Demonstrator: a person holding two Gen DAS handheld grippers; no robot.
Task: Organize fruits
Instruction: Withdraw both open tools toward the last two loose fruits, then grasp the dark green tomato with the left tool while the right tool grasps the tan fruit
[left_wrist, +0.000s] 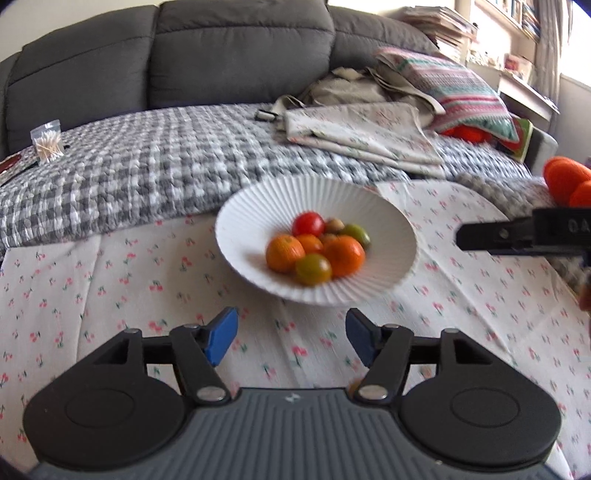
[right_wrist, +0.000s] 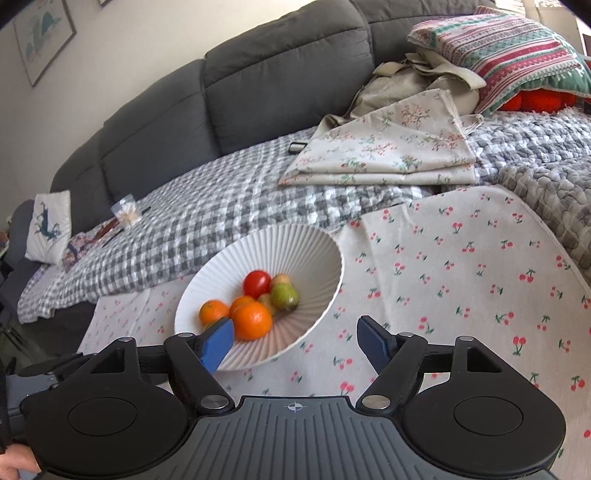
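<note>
A dark grey fabric sofa (left_wrist: 229, 48) fills the far side, with a grey-and-white checked quilt (left_wrist: 155, 162) spread in front of it. Nearer lies a white cloth printed with small red cherries (left_wrist: 110, 280), and on it stands a wide white ribbed ceramic bowl (left_wrist: 251, 210), centre in the left wrist view and left of centre in the right wrist view.

The bowl holds the fruits: several round orange mandarins (left_wrist: 283, 254), a glossy red tomato (left_wrist: 308, 224) at the far side, and smaller greenish ones (left_wrist: 313, 269). They look light, rounded and smooth, likely to roll or slip; the tomato probably bruises under a hard squeeze, so a gentle hold across the middle of one fruit seems best. The bowl looks stiff and breakable.

The left gripper (left_wrist: 291, 338) hangs near the bowl's near rim, blue pads spread wide with nothing between them. The right gripper (right_wrist: 295, 341) is likewise spread wide and empty, its left pad overlapping the bowl's near edge.

Fruits at the bottom of the pile are partly hidden, so their count is unclear. The left view is motion-blurred, and orange shapes at its right edge are cut off.
</note>
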